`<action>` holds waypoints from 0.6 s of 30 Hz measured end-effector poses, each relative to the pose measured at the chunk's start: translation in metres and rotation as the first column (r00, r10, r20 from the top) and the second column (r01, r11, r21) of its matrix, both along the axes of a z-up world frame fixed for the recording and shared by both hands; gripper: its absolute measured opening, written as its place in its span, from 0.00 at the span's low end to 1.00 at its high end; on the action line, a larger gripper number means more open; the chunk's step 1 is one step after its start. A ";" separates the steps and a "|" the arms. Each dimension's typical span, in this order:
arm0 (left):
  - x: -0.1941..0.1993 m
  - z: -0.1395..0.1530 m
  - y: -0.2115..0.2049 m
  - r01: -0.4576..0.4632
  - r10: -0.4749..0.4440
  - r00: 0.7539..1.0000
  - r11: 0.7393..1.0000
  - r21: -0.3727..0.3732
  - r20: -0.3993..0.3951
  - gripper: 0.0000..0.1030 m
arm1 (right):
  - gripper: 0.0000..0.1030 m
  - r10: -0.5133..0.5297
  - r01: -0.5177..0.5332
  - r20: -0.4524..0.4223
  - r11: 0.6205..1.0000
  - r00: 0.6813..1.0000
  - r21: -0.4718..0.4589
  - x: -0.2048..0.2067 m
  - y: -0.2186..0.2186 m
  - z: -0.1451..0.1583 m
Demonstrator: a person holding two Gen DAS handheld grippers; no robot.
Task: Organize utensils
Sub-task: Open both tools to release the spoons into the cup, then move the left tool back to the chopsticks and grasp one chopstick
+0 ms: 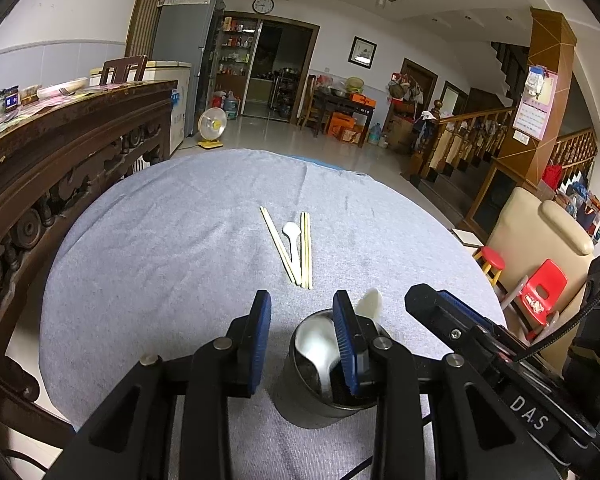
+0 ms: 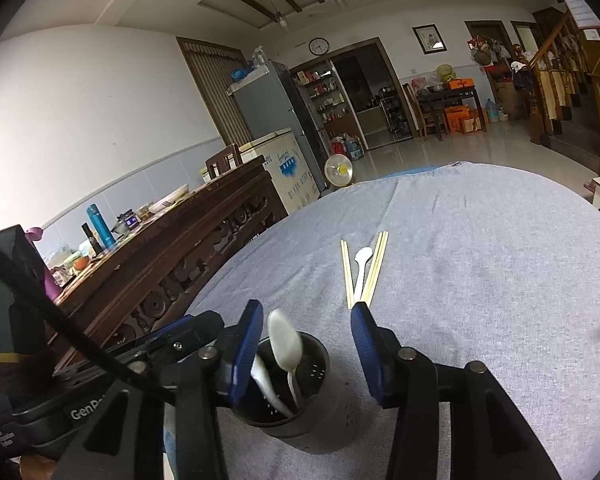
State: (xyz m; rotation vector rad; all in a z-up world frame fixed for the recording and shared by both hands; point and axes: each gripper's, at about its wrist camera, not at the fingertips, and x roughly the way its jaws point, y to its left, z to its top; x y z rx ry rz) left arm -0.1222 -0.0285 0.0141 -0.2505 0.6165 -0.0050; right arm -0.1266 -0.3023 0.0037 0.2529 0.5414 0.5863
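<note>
The bench point(image 1: 160, 240) wears a grey cloth, and near its front edge stands a dark metal cup point(image 1: 320, 408) with two white spoons point(image 1: 320, 348) leaning inside, bowls up.

The left tongs point(image 1: 302, 340) grip the cup's rim: the right-hand pad sits inside the cup against the wall, while the other pad stands outside it. From these views I cannot tell for certain how hard the pads press, though the wall is plainly between them.

The right tongs point(image 2: 306, 344) hang over the same cup point(image 2: 300, 412), jaws parted wide. One blue pad is just beside a spoon point(image 2: 286, 344) that leans free in the cup; neither pad touches it, and nothing is held.

Further out on the cloth, well apart from the cup, lie the remaining utensils: two pairs of pale chopsticks point(image 1: 307, 248) meeting in a narrow V, with a third white spoon point(image 1: 291, 236) lying between them, bowl toward the far side. In the right wrist view the same chopsticks point(image 2: 374, 268) lie just beyond the tong tips.
</note>
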 end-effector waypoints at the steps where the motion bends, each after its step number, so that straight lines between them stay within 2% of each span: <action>1: 0.000 0.000 0.000 -0.002 0.002 1.000 1.000 0.000 0.002 0.33 | 0.48 -0.001 0.001 0.000 1.000 1.000 0.000 0.000 0.000 0.000; 10: -0.007 0.009 0.009 -0.026 0.026 0.999 1.000 -0.015 0.033 0.49 | 0.48 -0.035 0.035 0.002 0.999 0.999 0.026 0.000 -0.012 0.005; 18: 0.005 0.016 0.037 -0.094 0.095 0.995 0.994 -0.046 0.019 0.63 | 0.48 -0.065 0.068 -0.048 0.996 0.997 0.064 0.012 -0.035 0.007</action>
